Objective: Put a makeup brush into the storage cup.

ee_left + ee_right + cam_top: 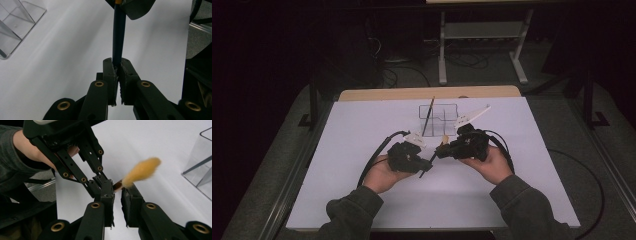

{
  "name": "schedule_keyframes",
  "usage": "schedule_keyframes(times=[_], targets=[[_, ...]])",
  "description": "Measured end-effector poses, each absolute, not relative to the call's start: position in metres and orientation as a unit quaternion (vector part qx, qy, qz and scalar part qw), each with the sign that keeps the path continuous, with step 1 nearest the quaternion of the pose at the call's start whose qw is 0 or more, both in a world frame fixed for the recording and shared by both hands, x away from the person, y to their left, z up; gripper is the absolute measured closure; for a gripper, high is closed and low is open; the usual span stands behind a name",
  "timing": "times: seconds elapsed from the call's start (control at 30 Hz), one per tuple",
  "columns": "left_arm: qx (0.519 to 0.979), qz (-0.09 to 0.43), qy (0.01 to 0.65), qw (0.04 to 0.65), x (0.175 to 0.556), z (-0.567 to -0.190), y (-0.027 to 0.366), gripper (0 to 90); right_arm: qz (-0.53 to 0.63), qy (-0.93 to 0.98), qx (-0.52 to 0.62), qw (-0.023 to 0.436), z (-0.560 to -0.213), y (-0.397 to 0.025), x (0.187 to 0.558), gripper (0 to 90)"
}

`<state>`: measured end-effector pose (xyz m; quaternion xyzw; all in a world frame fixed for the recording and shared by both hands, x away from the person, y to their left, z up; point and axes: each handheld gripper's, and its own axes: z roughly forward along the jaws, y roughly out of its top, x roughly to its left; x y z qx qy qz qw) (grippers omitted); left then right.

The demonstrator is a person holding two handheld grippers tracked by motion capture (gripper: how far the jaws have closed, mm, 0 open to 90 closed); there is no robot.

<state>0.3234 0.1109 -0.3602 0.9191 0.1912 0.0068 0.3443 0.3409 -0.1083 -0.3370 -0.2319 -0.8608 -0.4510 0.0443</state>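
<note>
The person wears dark grey long sleeves with soft cuffs. Each black hand-held gripper, the left one and the right one, has flat linked bars joined by round brass-coloured rivets, toothed jaw pads, and a thick black cable looping behind it.

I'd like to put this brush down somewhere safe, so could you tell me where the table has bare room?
The white table is bare left of the left gripper, right of the right gripper, and along the near edge by the sleeves. It is crowded mid-table, where both grippers meet at the brush before the clear organizer.
</note>
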Motion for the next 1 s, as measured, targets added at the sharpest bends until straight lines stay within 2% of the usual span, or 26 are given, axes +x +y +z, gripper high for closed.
schedule_keyframes(times=[0.47,0.73,1.0], targets=[[0.921,-0.007,0.18,0.346,0.321,-0.364,0.109,83.0,-0.449,-0.868,-0.206,0.057,-0.335,-0.102,0.338,83.3],[0.918,-0.008,0.186,0.35,0.321,-0.366,0.112,73.8,-0.444,-0.87,-0.208,0.051,-0.334,-0.103,0.339,83.3],[0.917,0.0,0.187,0.353,0.319,-0.366,0.12,71.6,-0.428,-0.878,-0.211,0.043,-0.334,-0.105,0.339,83.3]])
